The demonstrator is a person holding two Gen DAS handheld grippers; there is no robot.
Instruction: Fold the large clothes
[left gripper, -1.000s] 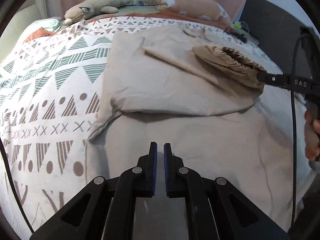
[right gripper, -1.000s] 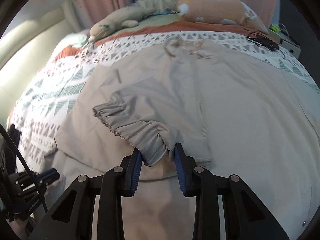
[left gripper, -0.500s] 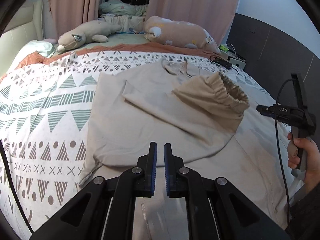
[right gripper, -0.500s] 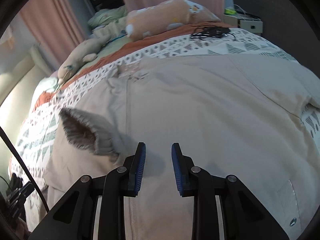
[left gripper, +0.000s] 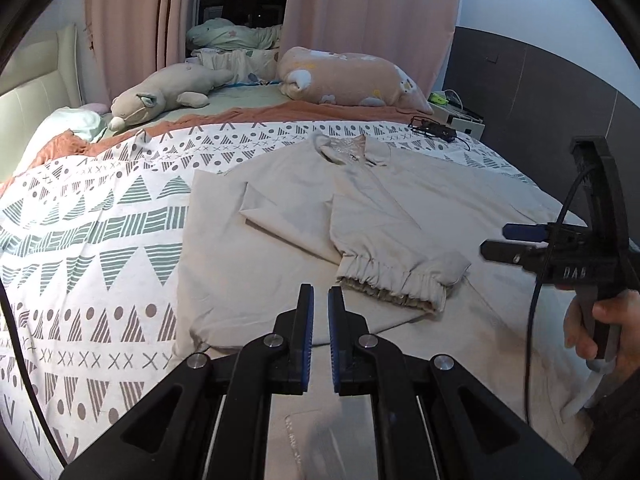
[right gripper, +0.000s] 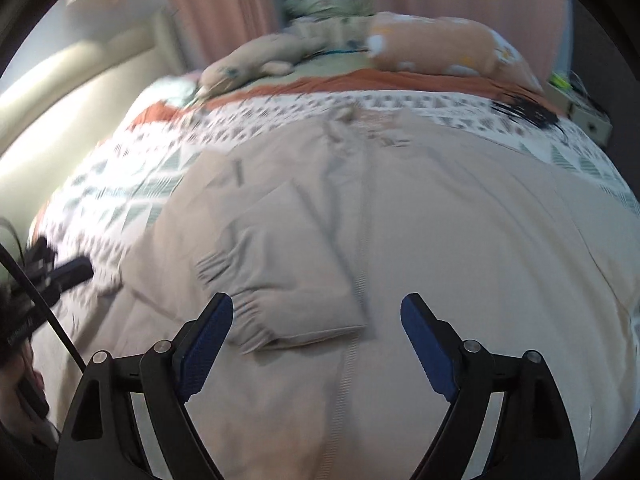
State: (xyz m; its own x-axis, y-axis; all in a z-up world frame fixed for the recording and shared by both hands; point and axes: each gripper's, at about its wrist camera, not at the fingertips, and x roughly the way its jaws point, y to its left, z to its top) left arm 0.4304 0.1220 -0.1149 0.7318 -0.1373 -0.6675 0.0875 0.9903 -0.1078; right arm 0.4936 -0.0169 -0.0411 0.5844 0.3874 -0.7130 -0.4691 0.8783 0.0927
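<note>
- Beige jacket (left gripper: 400,200) lies spread flat on the bed (left gripper: 100,240), collar far from the cameras.
- Left gripper (left gripper: 321,304) hangs above the hem, jaws nearly together, empty.
- Sleeve cuff (left gripper: 392,280), held a second ago, now rests folded across the jacket front.
- Right gripper (right gripper: 316,316) has just been opening; jaws wide, nothing pinched, so this sleeve fold looks complete.

Only clear lettering: pale capitals "DAS" on the black body of the right gripper (left gripper: 520,245), seen in the left wrist view just behind its fingers. In the right wrist view, the left gripper (right gripper: 68,272) carries a line of pale print along its black body at the frame's left edge, too blurred to read. Nothing legible on the bed.
</note>
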